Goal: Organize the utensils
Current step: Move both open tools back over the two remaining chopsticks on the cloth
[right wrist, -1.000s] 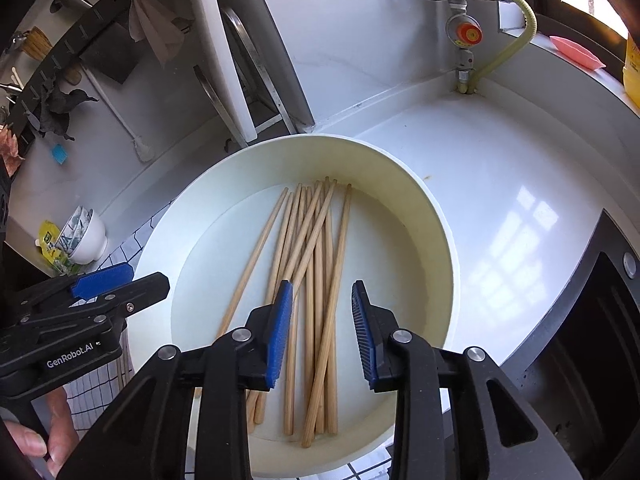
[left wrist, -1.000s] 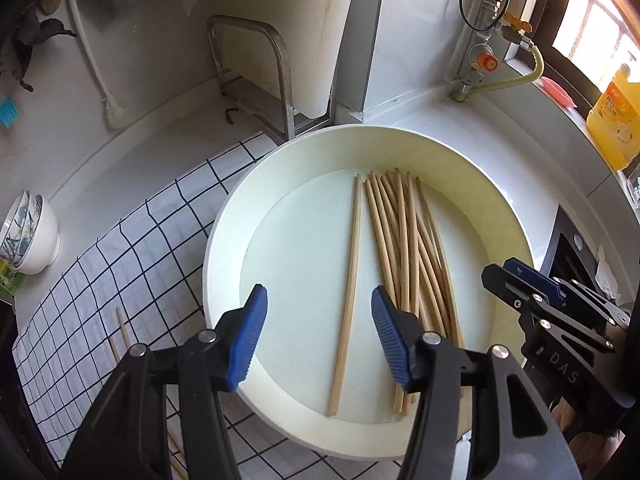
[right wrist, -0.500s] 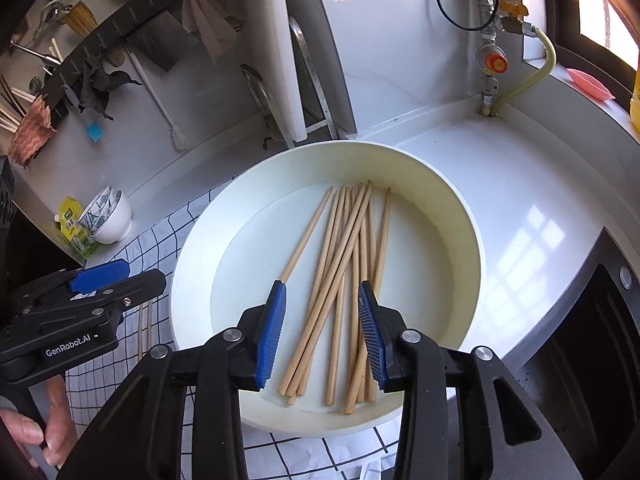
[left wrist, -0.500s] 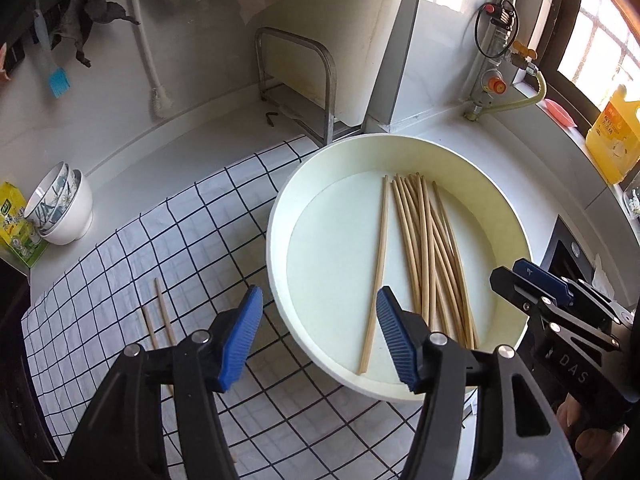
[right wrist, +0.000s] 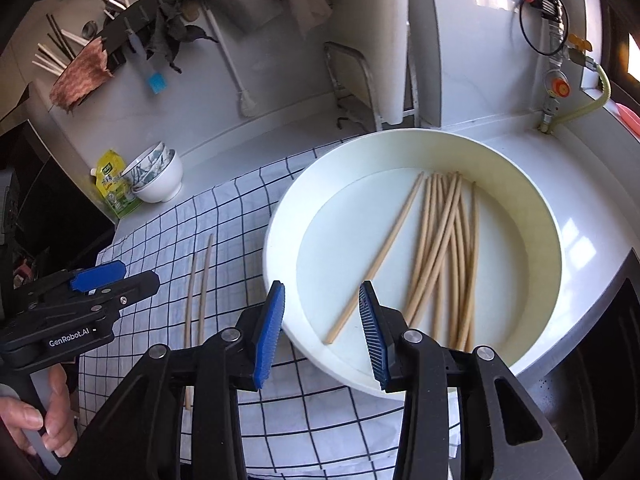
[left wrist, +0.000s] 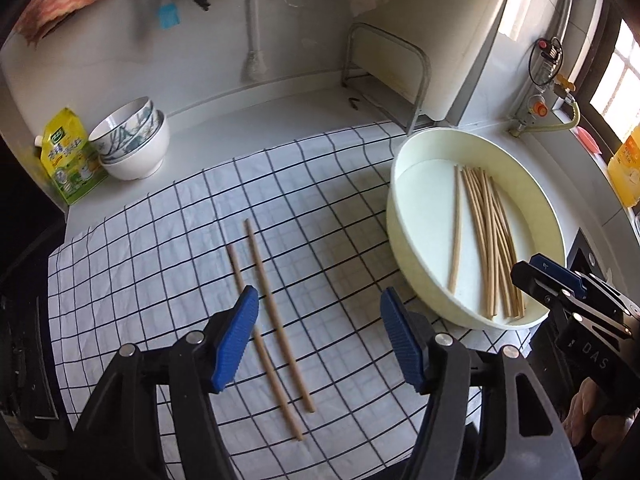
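Two chopsticks [left wrist: 276, 320] side by side on checked cloth [left wrist: 160, 248], left of basin [left wrist: 400, 216] with loose bundle [left wrist: 490, 240]. Left gripper [left wrist: 316, 322] wide over pair, empty. Right gripper [right wrist: 322, 304] open at near basin rim, empty.

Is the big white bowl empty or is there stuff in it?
Not empty. The bowl has a bunch of wooden chopsticks lying flat on its bottom, one chopstick lying apart from the rest.

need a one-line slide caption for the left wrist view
Open left hand-held gripper above two chopsticks on the checked cloth, more chopsticks in the cream basin beside it.
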Demonstrator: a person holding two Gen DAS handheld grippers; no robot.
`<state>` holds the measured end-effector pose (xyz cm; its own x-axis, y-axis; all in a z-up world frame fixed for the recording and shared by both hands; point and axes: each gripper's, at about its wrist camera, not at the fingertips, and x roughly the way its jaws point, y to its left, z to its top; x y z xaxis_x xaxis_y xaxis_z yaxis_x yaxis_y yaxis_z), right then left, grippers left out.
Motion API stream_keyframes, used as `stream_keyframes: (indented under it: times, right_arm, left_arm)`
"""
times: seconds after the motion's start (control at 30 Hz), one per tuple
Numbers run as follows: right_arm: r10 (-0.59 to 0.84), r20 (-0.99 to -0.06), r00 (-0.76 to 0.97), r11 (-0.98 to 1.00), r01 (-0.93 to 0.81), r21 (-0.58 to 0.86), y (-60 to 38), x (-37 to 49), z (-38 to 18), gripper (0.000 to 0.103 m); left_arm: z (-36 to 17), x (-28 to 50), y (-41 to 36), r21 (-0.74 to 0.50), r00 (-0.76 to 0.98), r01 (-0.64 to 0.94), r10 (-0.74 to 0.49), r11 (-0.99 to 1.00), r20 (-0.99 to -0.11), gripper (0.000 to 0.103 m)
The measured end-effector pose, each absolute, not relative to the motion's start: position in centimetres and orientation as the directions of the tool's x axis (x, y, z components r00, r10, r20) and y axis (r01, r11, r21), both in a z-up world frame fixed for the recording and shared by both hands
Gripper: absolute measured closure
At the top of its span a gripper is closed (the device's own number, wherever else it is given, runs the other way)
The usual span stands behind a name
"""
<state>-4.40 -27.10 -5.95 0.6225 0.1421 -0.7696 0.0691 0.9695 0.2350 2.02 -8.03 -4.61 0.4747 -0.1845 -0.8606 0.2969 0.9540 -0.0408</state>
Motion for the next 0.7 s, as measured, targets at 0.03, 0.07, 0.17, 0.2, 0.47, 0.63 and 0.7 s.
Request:
stream_keyframes:
  times: [0.03,0.07,0.17,0.2,0.47,0.63,0.7]
  right_arm:
    - [0.146,-0.771,0.619,0.971,0.057,0.23,-26.3,-4.4,-6.0,0.065]
    - [0.149,-0.774,0.616,0.973,0.049,0.226,-25.6,-4.3,-6.1,0.065]
    - [0.162,-0.781,0.603,0.975,0.023,0.22,-23.3,-4.1,-6.3,0.065]
    - [0.165,-0.783,0.599,0.976,0.016,0.217,-22.6,-4.0,-6.4,0.065]
    - [0.191,-0.805,0.561,0.979,-0.049,0.198,-17.2,-3.4,-8.1,0.063]
    - [0.182,-0.825,0.535,0.982,-0.054,0.181,-15.1,-2.8,-10.1,0.061]
    - [0.178,-0.835,0.521,0.983,-0.052,0.177,-14.4,-2.5,-11.1,0.061]
  left_arm:
    - [-4.9,2.0,-7.1,-0.04,0.475,0.284,-0.177,0.958,-0.862,0.039]
    - [-5.1,2.0,-6.3,-0.041,0.472,0.273,-0.171,0.961,-0.865,0.039]
    - [-5.8,1.9,-3.5,-0.056,0.464,0.24,-0.165,0.969,-0.87,0.039]
    - [-5.9,1.8,-3.0,-0.058,0.465,0.23,-0.162,0.971,-0.871,0.039]
    - [-8.5,2.0,2.6,-0.082,0.434,0.146,-0.138,0.986,-0.89,0.039]
    - [-9.9,2.2,4.7,-0.085,0.416,0.13,-0.133,0.988,-0.9,0.039]
    - [-10.5,2.2,5.4,-0.088,0.407,0.13,-0.134,0.988,-0.904,0.039]
